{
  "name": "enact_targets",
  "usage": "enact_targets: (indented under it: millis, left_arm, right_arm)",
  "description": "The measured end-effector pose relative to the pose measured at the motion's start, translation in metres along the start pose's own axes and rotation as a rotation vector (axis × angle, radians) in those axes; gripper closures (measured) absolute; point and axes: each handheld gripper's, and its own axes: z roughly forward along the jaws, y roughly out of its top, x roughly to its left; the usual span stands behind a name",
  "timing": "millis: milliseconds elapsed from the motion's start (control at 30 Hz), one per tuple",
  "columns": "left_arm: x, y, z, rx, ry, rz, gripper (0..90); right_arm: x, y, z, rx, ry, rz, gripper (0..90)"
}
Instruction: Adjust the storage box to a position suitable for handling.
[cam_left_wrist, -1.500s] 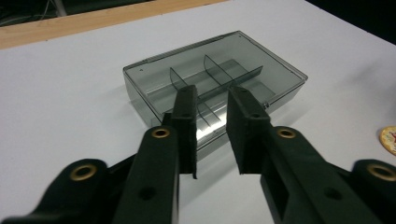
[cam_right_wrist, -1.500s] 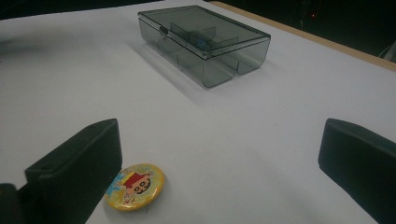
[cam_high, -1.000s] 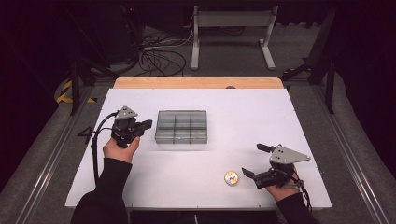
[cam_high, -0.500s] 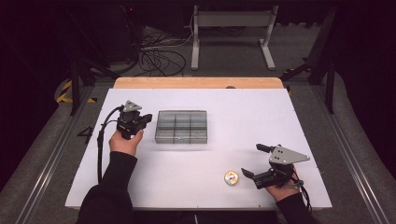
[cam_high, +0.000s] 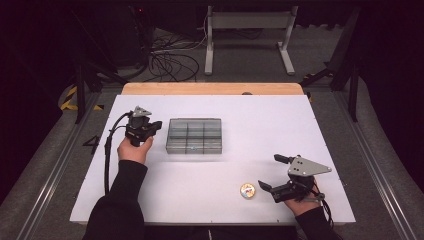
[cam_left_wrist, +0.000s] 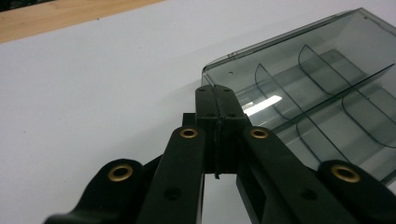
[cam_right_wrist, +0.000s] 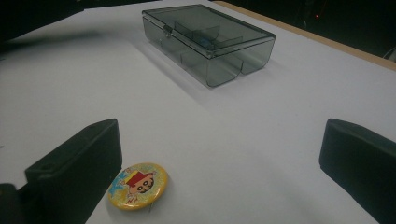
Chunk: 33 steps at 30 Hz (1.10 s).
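Two grippers were over the white table (cam_high: 220, 195). The left gripper (cam_high: 156, 125) had its fingers (cam_left_wrist: 215, 100) pressed together with nothing between them, tips just beside the left edge of the smoky clear compartment box (cam_high: 194, 135), whose lid was shut. Whether the tips touched the box could not be told. Near the front edge lay a round yellow cartoon badge (cam_high: 247, 190), flat on the table. The right gripper (cam_high: 272, 172) had its fingers (cam_right_wrist: 77, 168) spread wide, the nearer one just beside the badge.

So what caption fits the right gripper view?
Open right gripper beside a yellow cartoon badge, closed grey box beyond.
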Motion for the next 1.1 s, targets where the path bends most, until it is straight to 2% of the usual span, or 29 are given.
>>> enact_targets:
  millis: [300,633,1100]
  left_arm:
    - [0.002,-0.004,0.017,0.02,0.02,0.034,89.9]
    - [0.0,-0.008,0.035,0.054,-0.002,0.037,89.9]
    - [0.0,-0.012,0.043,0.099,-0.023,0.024,89.9]
  right_arm:
    - [0.001,0.0,-0.001,-0.001,-0.001,-0.004,0.0]
    - [0.002,-0.001,-0.003,0.0,-0.005,-0.003,0.0]
    - [0.002,-0.003,-0.006,0.003,-0.011,-0.002,0.0]
